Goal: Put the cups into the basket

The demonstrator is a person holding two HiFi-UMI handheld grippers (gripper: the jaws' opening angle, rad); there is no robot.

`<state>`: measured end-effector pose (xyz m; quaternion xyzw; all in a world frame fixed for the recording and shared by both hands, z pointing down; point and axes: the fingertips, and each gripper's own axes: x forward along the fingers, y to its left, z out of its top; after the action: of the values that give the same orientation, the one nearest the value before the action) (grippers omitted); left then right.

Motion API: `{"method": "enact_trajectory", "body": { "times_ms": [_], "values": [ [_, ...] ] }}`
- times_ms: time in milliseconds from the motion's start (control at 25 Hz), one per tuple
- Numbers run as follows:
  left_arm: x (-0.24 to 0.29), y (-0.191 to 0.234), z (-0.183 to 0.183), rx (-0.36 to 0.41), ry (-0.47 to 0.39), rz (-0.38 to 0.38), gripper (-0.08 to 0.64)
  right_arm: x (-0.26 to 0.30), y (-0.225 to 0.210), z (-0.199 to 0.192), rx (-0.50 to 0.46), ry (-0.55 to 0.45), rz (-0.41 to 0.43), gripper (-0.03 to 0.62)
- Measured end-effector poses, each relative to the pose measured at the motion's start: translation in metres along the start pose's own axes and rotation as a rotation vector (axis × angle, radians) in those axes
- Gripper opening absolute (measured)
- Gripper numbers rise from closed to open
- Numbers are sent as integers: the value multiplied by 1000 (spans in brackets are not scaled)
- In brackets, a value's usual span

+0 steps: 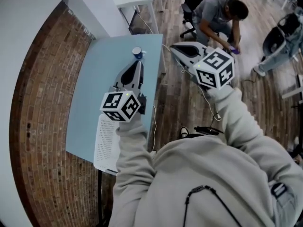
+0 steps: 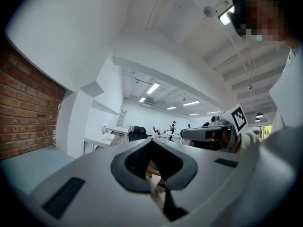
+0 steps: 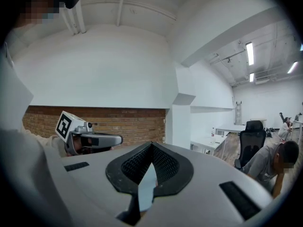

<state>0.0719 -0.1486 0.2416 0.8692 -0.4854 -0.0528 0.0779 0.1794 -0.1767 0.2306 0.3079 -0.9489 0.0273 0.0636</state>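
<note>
Both sleeved arms stretched forward, left gripper (image 1: 138, 64) level over light-blue table (image 1: 92, 91), jaws closed and empty, right gripper (image 1: 175, 47) beside table above wooden floor (image 1: 182, 98), jaws closed and empty, blue cup (image 1: 137, 53) upright just ahead of left gripper, white basket (image 1: 106, 148) at table's near edge.

Jaws of right hand-held gripper (image 3: 151, 146) together, brick wall (image 3: 130, 123) beyond.

One small cup (image 1: 137, 53) is seen from above, standing upright, with a blue body and a white rim. It is set near the far end of a pale blue table (image 1: 102, 79), close to the right edge. A white basket (image 1: 106, 148), its wall pierced with rows of small holes, is placed at the near edge of the table, well apart from the cup and partly hidden.
</note>
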Motion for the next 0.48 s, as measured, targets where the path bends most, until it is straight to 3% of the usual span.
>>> {"method": "enact_trajectory", "body": {
  "times_ms": [320,480],
  "values": [
    [43,47,1,2,13,64,-3,50,-54,-12,34,28,48,9],
    [67,91,-8,-20,21,89,-3,91,-70,-14,23,38,61,9]
  ]
}}
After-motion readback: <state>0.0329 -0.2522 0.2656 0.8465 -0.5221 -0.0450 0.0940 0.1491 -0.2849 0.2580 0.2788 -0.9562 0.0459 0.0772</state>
